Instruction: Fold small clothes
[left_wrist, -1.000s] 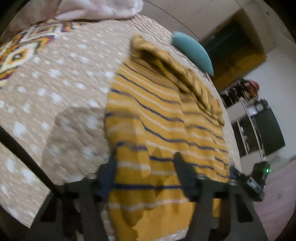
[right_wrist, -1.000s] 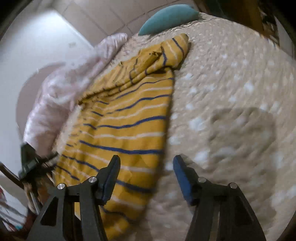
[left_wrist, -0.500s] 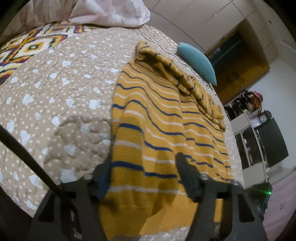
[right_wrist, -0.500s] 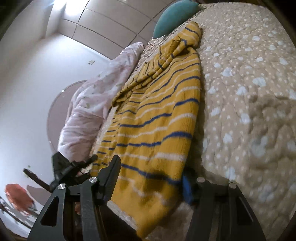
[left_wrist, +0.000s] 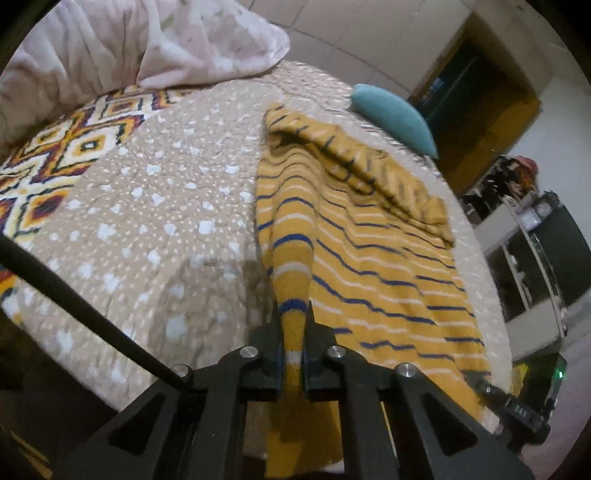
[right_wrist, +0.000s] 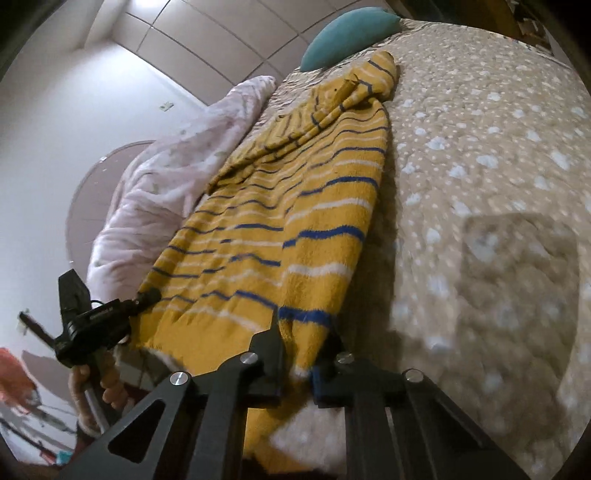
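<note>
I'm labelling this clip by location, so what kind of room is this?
Most likely a bedroom. The striped sweater lies on a bed covered by a dotted beige quilt, with a pink duvet bunched at one side and a teal pillow at the far end.

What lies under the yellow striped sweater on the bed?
The yellow striped sweater lies on the beige dotted quilt, visible all around it. Whatever is directly beneath the sweater is covered.

Each camera sits low behind its own tool, looking forward along the fingers across the bed (left_wrist: 155, 206) from its near edge. Both views share the striped sweater (left_wrist: 369, 258) (right_wrist: 295, 206), seen close, and the teal pillow (left_wrist: 395, 118) (right_wrist: 347, 33) beyond it.
</note>
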